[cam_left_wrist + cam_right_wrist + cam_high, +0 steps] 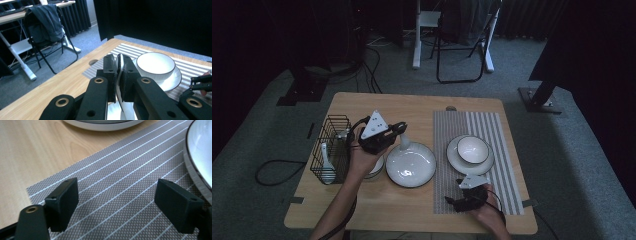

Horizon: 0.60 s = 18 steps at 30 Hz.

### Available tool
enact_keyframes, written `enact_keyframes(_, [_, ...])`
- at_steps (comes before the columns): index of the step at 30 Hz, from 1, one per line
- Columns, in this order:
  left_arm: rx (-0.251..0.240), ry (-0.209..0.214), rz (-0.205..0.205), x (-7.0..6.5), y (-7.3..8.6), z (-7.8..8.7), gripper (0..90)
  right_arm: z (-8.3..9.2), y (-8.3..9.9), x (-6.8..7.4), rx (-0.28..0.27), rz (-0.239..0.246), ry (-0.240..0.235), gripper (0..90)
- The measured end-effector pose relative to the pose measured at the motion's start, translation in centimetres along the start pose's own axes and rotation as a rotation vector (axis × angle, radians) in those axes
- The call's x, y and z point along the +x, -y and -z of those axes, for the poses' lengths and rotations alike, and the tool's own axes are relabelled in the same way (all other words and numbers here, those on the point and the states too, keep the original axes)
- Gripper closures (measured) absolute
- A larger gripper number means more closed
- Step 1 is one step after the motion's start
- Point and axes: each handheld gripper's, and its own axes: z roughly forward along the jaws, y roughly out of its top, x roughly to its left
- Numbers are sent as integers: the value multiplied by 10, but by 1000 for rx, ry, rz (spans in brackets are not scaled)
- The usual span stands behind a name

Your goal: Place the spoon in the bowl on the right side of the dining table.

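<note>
My left gripper (400,128) hangs over the table's left half, shut on the handle of a white ceramic spoon (403,143) whose bowl end dangles above the rim of a large white plate (411,166). In the left gripper view the spoon handle (120,72) is pinched between the two black pads. Near the front edge, my right gripper (452,201) lies low over the striped grey placemat (499,170), its jaws wide open with nothing between them (120,205). A white bowl (472,148) sits on a saucer (455,157) on the mat.
A black wire basket (332,131) at the left holds another white spoon (326,161). A small white bowl (377,171) peeks out under my left hand. A folding chair (462,45) stands on the carpet beyond the table.
</note>
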Motion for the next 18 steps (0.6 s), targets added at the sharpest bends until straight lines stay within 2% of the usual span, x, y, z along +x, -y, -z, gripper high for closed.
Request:
enact_keyframes(2, [-7, 8, -10, 0, -3, -3, 854, 1, 2, 1, 5, 11, -16, 191])
enact_keyframes(6, [1, 21, -16, 1, -8, -13, 853, 3, 6, 4, 25, 36, -19, 165])
enact_keyframes(11, [3, 42, -12, 0, -11, -25, 854, 6, 9, 2, 20, 16, -8, 150])
enact_keyframes(18, [1, 57, -13, 0, -16, -35, 854, 5, 10, 2, 24, 21, -2, 127])
